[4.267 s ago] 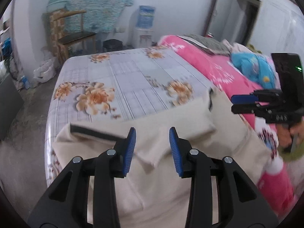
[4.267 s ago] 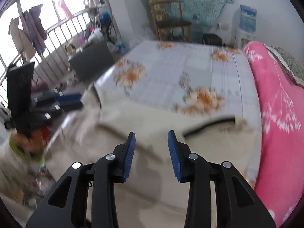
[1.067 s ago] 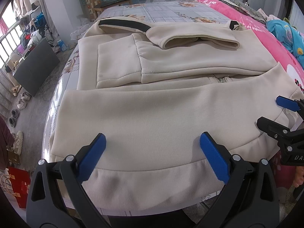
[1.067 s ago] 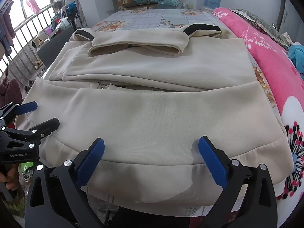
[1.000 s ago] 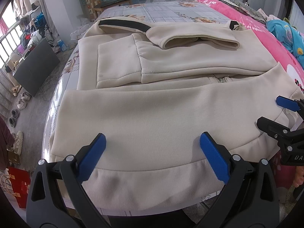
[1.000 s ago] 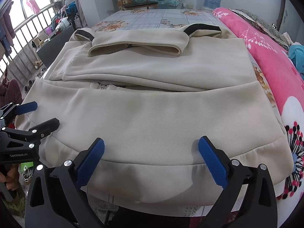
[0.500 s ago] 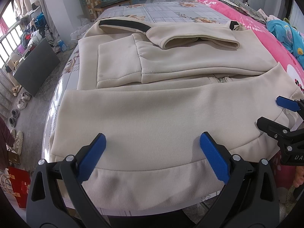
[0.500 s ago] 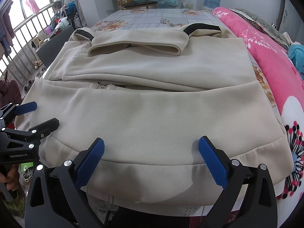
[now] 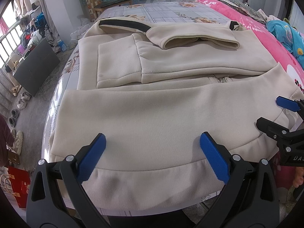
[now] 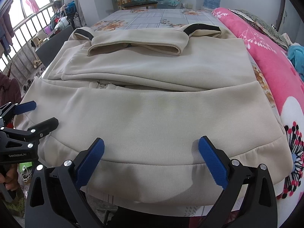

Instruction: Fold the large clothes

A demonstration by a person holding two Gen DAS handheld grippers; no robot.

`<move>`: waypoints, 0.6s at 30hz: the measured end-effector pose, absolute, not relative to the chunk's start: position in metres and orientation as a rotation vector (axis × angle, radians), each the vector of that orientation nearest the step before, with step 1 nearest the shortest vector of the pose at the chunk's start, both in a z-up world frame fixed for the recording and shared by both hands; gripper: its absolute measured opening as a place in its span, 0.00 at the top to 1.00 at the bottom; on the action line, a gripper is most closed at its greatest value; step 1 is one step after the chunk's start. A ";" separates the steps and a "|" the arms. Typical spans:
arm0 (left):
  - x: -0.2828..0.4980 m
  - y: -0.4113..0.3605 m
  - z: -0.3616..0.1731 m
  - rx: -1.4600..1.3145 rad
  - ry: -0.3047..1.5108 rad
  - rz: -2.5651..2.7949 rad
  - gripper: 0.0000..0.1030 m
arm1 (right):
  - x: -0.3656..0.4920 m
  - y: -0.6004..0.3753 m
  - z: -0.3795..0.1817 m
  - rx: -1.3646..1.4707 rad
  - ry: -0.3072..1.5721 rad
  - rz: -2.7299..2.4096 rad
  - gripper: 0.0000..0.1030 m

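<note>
a large cream fleece zip-up jacket lay spread flat across the near end of a bed covered with a grey checked sheet printed with orange flowers, its ribbed hem hanging slightly over the near edge. the lower part of the jacket was folded up over the body, so a small metal zipper pull showed just above the fold line. a cream sleeve with a folded cuff lay crosswise over the upper chest, and a black band of trim ran along the far left shoulder, with a second black band at the far right. the left gripper hovered just above the hem with its blue-padded fingers spread wide apart and nothing between them. the right gripper sat beside it over the same hem, its blue pads likewise spread wide and empty. each gripper appeared at the edge of the other's view, near the jacket's side corners. a pink floral quilt ran along the right side of the bed, touching the jacket's right edge. a wooden chair with a dark seat stood beyond the far end of the bed, and pairs of shoes lined the grey floor to the left.
</note>
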State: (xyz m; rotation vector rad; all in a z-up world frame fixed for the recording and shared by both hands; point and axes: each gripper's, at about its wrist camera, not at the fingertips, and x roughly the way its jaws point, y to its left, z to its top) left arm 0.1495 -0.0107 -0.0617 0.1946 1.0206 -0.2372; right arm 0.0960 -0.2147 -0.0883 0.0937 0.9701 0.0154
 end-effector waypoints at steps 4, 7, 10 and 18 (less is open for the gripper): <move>0.150 -0.011 -0.062 0.195 1.020 -0.238 0.07 | 0.096 -0.214 -0.088 0.091 0.970 0.014 0.06; 0.150 -0.011 -0.062 0.194 1.020 -0.237 0.07 | 0.096 -0.214 -0.088 0.091 0.969 0.014 0.06; 0.150 -0.011 -0.062 0.194 1.020 -0.237 0.07 | 0.095 -0.214 -0.087 0.091 0.966 0.017 0.06; 0.150 -0.014 -0.060 0.206 1.023 -0.224 0.07 | 0.096 -0.221 -0.077 0.113 0.969 0.031 0.06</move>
